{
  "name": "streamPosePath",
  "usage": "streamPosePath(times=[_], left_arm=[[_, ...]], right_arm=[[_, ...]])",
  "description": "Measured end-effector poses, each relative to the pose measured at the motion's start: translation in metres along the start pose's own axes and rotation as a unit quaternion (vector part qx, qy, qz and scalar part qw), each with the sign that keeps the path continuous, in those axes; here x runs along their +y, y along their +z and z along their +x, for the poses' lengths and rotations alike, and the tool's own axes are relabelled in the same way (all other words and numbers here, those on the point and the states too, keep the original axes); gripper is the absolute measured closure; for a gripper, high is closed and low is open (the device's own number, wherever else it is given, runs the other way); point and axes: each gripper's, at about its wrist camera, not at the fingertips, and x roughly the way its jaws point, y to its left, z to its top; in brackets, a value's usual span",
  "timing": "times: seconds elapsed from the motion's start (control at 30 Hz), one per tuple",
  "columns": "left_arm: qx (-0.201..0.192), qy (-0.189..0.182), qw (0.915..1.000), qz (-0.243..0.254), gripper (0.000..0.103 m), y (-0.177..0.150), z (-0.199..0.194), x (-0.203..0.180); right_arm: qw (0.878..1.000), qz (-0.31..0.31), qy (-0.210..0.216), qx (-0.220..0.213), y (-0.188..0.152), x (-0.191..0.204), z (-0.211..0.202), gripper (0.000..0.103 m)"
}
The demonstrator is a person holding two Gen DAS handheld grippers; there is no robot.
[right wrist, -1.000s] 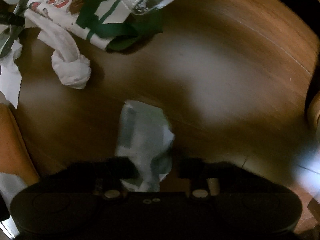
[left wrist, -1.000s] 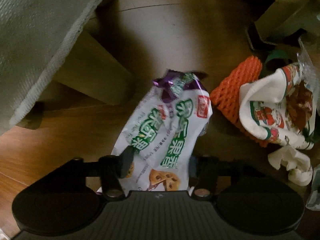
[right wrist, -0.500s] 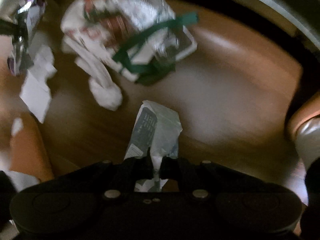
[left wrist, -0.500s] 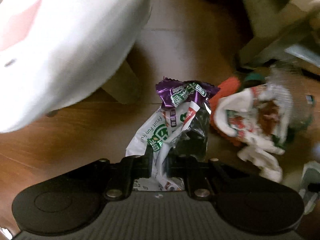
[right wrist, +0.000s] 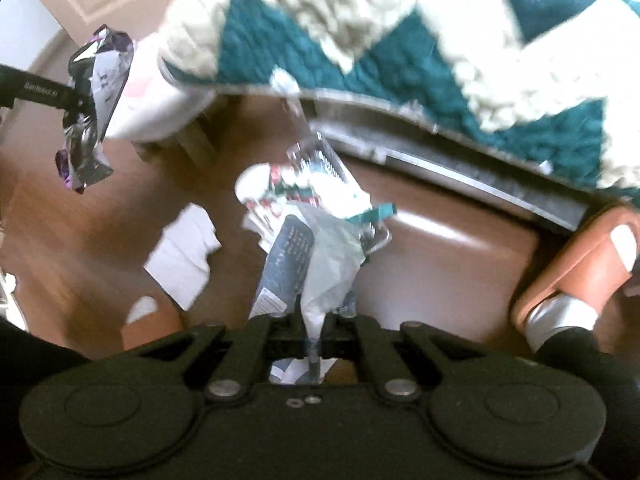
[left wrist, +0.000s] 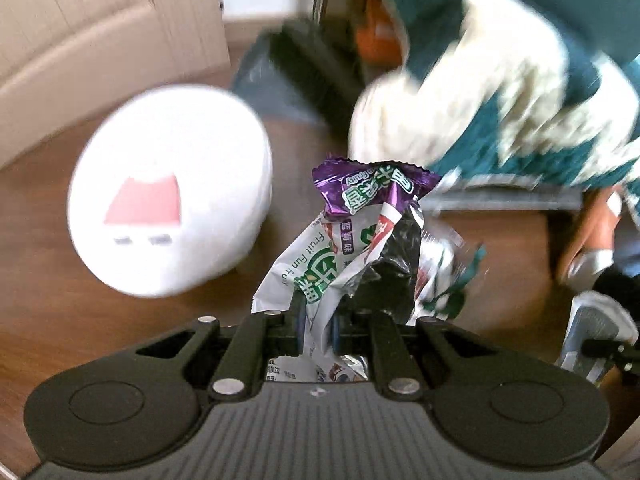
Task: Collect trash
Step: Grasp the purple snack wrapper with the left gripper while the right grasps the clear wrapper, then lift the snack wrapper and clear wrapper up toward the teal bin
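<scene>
The left gripper [left wrist: 316, 326] is seen with its fingers clamped on a crinkled foil snack wrapper [left wrist: 352, 240], white and green with a purple crimped top; a second ago the fingers stood apart around it, and it is now lifted clear of the wooden floor [left wrist: 60, 280]; the right gripper [right wrist: 311, 330] is likewise closed on a thin, translucent grey plastic bag [right wrist: 320, 264], formerly loose between open fingers; beyond it, a flat white tissue [right wrist: 184, 256] and a rumpled printed paper bag [right wrist: 304, 188] are left on the floor; farther off, a smooth round white bin lid [left wrist: 168, 188] and a nubbly teal-and-cream blanket [right wrist: 400, 40] are blurred.
</scene>
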Motion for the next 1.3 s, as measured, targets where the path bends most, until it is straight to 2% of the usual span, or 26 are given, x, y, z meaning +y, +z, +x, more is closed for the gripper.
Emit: streamPosePath(times=[0.2,0.3,0.43,0.57,0.73,0.83,1.0,1.17,1.3], left_arm=[[-0.057,-0.01,0.998,-0.023,0.091,0.007,-0.088,-0.019],[-0.086,-0.014,0.9959,-0.024,0.091,0.001,-0.132,-0.029],[-0.114,-0.017,0.993,-0.028,0.091,-0.011,-0.168,-0.047],[-0.148,-0.025,0.9883,-0.029,0.091,-0.017,-0.208,-0.059],[-0.195,-0.034,0.9799,-0.026,0.091,-0.009,-0.258,-0.08],[-0.222,-0.039,0.974,-0.017,0.091,0.006,-0.284,-0.095],[-0.275,-0.05,0.9601,-0.01,0.091,0.039,-0.327,-0.122],[-0.315,-0.058,0.9473,-0.005,0.091,0.087,-0.361,-0.148],[-0.328,-0.056,0.943,0.003,0.091,0.131,-0.37,-0.168]], right_arm=[[0.998,-0.007,0.007,-0.068,-0.013,0.01,-0.075,0.101],[0.995,-0.006,0.011,-0.099,-0.018,0.012,-0.108,0.101],[0.989,-0.009,0.013,-0.146,-0.02,0.014,-0.151,0.101],[0.979,-0.02,0.013,-0.203,-0.015,0.016,-0.2,0.101],[0.964,-0.038,0.001,-0.263,-0.002,0.018,-0.252,0.101],[0.953,-0.047,-0.011,-0.298,0.013,0.015,-0.283,0.101],[0.932,-0.05,-0.032,-0.359,0.057,0.007,-0.336,0.101],[0.911,-0.049,-0.055,-0.406,0.106,0.0,-0.375,0.101],[0.903,-0.04,-0.065,-0.423,0.148,-0.007,-0.389,0.1]])
